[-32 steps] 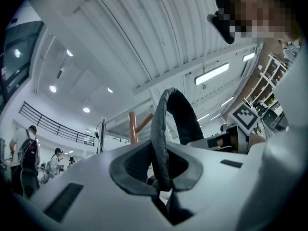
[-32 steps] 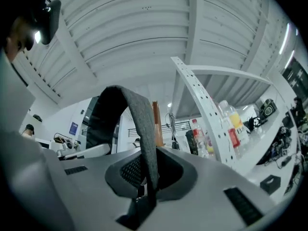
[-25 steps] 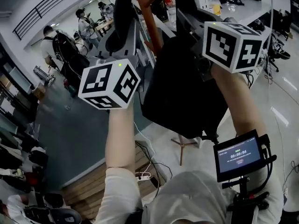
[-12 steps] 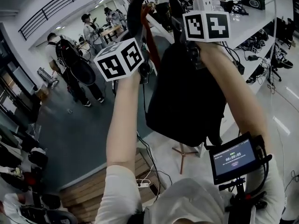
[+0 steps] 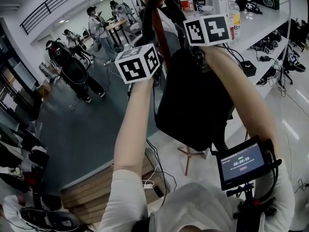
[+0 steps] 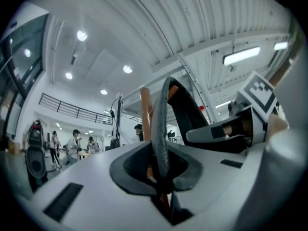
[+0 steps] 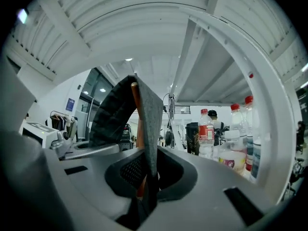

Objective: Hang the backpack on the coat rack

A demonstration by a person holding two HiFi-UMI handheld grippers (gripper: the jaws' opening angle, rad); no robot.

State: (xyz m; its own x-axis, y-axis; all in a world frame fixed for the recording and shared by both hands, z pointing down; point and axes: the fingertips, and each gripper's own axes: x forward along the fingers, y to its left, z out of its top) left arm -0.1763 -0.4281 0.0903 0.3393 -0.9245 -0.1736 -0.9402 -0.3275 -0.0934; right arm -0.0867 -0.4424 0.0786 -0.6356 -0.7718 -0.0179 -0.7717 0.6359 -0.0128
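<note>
The black backpack (image 5: 193,100) hangs in front of me against the coat rack's brown pole (image 5: 160,30). Its top strap (image 5: 161,1) arches over the pole's upper end. My left gripper (image 6: 163,177) is shut on the strap (image 6: 161,124), with the pole (image 6: 146,109) just behind. My right gripper (image 7: 147,177) is shut on the same strap (image 7: 150,124) from the other side, the pole (image 7: 136,109) behind it. In the head view their marker cubes, the left (image 5: 137,64) and the right (image 5: 207,29), hide the jaws.
Several people (image 5: 72,66) stand at the back left. A white table (image 5: 256,25) with water bottles (image 7: 206,129) and cables runs along the right. The rack's legs (image 5: 189,153) stand on the floor below the bag. A power strip (image 5: 149,184) lies on a wooden step.
Both grippers have moved away from me toward the rack, carrying the backpack. The strap loop now arches around the top of the pole.
</note>
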